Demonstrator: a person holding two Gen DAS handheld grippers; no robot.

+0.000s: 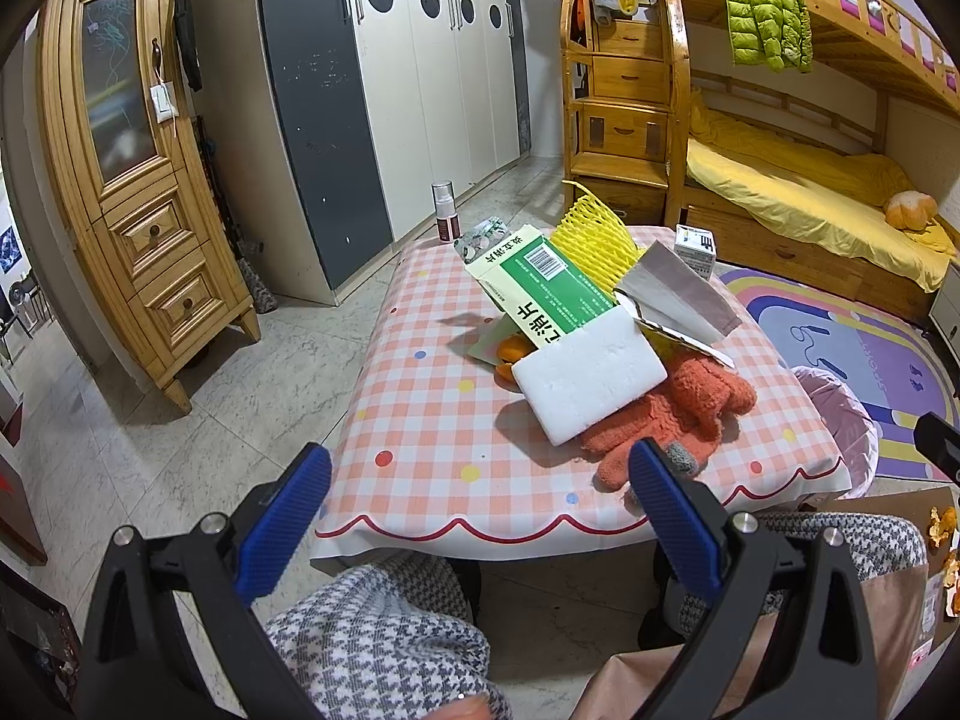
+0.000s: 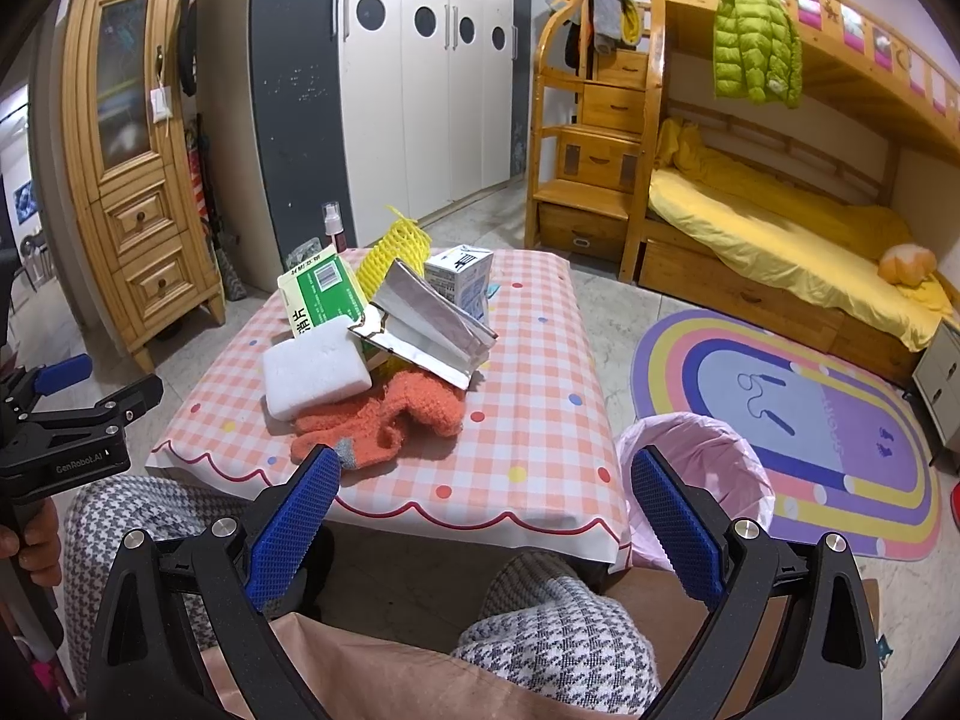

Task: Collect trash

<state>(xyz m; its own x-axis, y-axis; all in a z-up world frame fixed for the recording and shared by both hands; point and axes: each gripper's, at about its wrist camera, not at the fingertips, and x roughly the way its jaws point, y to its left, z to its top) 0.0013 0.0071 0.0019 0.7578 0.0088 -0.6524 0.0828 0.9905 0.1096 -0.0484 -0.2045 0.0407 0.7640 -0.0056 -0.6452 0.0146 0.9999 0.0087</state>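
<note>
On the left, the left gripper (image 1: 480,516) hangs released and empty, its blue pads well apart, low over the person's lap at the near edge of the checked table (image 1: 420,420). Ahead of it, slightly to its right, lies the trash heap in the middle of the table. The nearest trash is a white foam block (image 1: 591,381), long axis running from near-left to far-right, resting partly on an orange knit glove (image 1: 666,420) that is probably not trash at all. Behind the block leans a green and cream medicine box (image 1: 534,288), with orange peel (image 1: 513,354) tucked under its near-left corner. Farther back stand a yellow foam fruit net (image 1: 591,234) and, to the right of that, a silver foil bag (image 1: 678,294) and a small drink carton (image 1: 696,249). A spray bottle (image 1: 444,210) stands at the far left corner.

Moving right, the right gripper (image 2: 480,516) is likewise spread wide and holds nothing, hovering at the near right corner of the table. Just right of it, beside the table, stands the bin with a pink liner (image 2: 702,456).

My judgement: the foam block lies about equally near both grippers, but the right gripper sits between heap and bin, so it has the shorter carry; closing across the block's short side looks the surer grasp.
</note>
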